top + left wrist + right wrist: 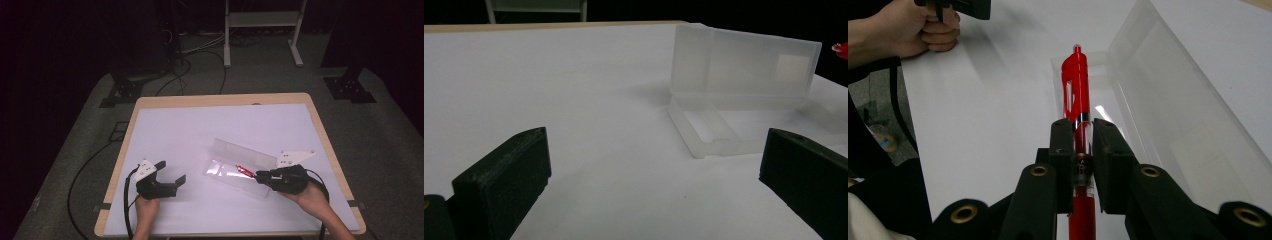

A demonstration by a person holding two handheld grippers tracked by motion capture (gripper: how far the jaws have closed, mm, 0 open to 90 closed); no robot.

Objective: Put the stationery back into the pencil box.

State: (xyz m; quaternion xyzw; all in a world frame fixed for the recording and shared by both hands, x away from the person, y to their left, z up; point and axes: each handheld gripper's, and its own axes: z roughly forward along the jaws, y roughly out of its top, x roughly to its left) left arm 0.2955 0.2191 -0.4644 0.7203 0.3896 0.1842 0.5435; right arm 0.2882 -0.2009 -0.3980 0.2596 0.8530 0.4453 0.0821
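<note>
Right gripper view: the right gripper (1083,145) has both jaws clamped on the barrel of a red pen (1075,85), which points forward over the open tray of a clear plastic pencil case (1168,105). High view confirms the pen (244,171) is carried at the near right end of the case (240,165), whose lid stands raised along the far side. The pen tip is above the tray; whether it touches the floor of the tray cannot be told. Pick-up is judged complete. Remaining: lower the pen into the tray, release it, close the lid. The left gripper (170,172) rests on the white table (200,125), jaws apart and holding nothing, well apart from the case.
</note>
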